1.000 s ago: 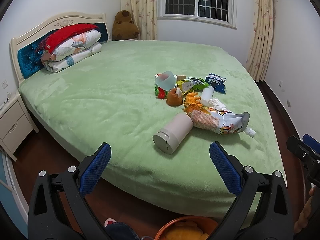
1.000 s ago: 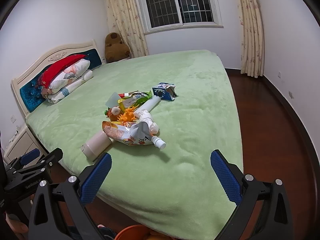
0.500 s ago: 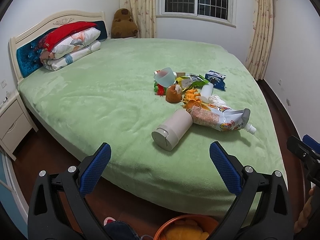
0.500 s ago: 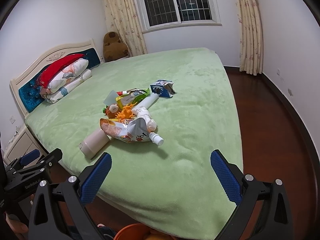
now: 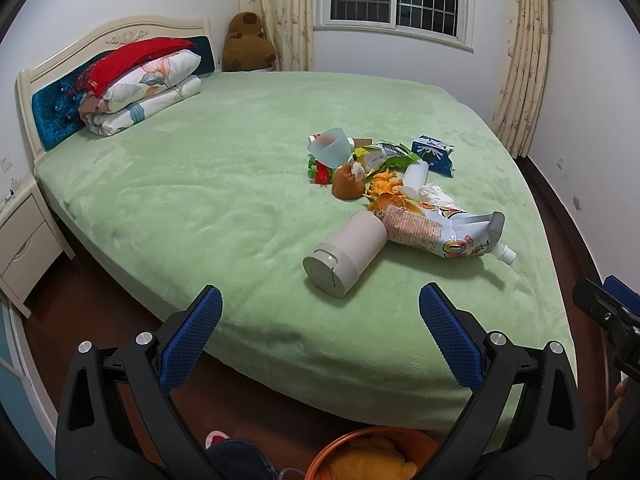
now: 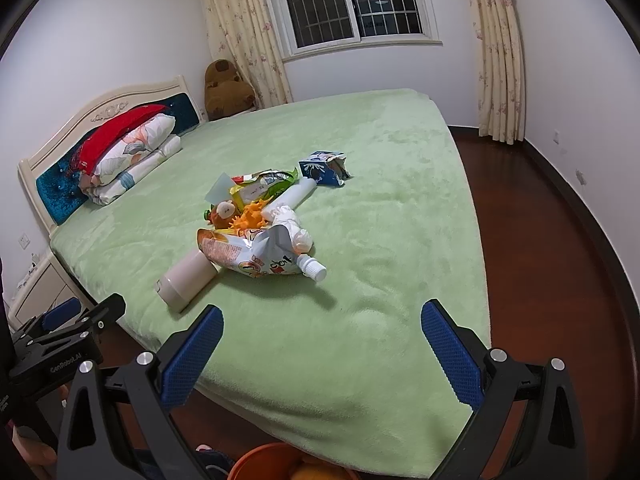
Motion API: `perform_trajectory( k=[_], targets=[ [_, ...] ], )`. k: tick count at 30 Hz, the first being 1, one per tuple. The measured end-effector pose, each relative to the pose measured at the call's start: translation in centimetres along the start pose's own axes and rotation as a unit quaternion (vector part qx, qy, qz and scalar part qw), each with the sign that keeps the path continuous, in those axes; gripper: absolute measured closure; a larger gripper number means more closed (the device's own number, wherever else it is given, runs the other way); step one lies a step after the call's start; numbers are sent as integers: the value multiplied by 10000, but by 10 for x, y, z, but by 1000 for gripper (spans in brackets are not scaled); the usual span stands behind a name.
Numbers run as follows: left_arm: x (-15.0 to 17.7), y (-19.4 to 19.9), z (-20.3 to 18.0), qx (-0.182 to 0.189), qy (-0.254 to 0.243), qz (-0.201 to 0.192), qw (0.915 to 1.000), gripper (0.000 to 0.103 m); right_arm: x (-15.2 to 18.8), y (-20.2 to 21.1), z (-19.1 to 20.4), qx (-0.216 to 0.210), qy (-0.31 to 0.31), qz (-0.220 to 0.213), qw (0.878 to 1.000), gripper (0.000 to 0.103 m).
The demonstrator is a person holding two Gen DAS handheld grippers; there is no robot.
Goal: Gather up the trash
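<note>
Green bedding (image 5: 200,208) covered the bed ahead of both claws; the trash lay heaped on it, untouched. Left claw (image 5: 320,312) gaped wide, holding nothing; the beige bottle (image 5: 346,254) lay on its side just beyond the gap between its fingers, the pouch (image 5: 440,232) touching it ahead and to the right. Right claw (image 6: 322,328) stood equally wide, empty; the pouch (image 6: 256,254) lay ahead, left of centre, its white cap (image 6: 314,268) nearest, the carton (image 6: 324,168) farther off; an orange bin (image 6: 272,464) sat below, between the fingers.
</note>
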State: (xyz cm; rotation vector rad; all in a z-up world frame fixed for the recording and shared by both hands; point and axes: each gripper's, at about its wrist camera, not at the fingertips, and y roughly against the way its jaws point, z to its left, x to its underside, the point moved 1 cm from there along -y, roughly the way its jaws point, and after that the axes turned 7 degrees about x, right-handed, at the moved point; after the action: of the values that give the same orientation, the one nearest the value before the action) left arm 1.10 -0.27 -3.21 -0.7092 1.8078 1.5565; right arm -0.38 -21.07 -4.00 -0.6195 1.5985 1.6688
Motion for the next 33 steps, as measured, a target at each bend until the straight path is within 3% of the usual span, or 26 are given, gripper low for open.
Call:
perform_trajectory(
  k=[16,23,27,33],
  targets=[
    [1,-19,7,85,75,207,9997,7,5,-7,1,-24,-37,102,9999,6],
    [2,-68,14,589,-79,568,9966,7,10,-8,3,-74,37,128,9999,6],
    [-5,-99,16,703,-297,654,9949,7,14,-7,5,-93,75,160,9998,5],
    [-13,-135,27,828,-201,878,9925,7,22,-7,5,-58,152,220,9996,6]
  ],
)
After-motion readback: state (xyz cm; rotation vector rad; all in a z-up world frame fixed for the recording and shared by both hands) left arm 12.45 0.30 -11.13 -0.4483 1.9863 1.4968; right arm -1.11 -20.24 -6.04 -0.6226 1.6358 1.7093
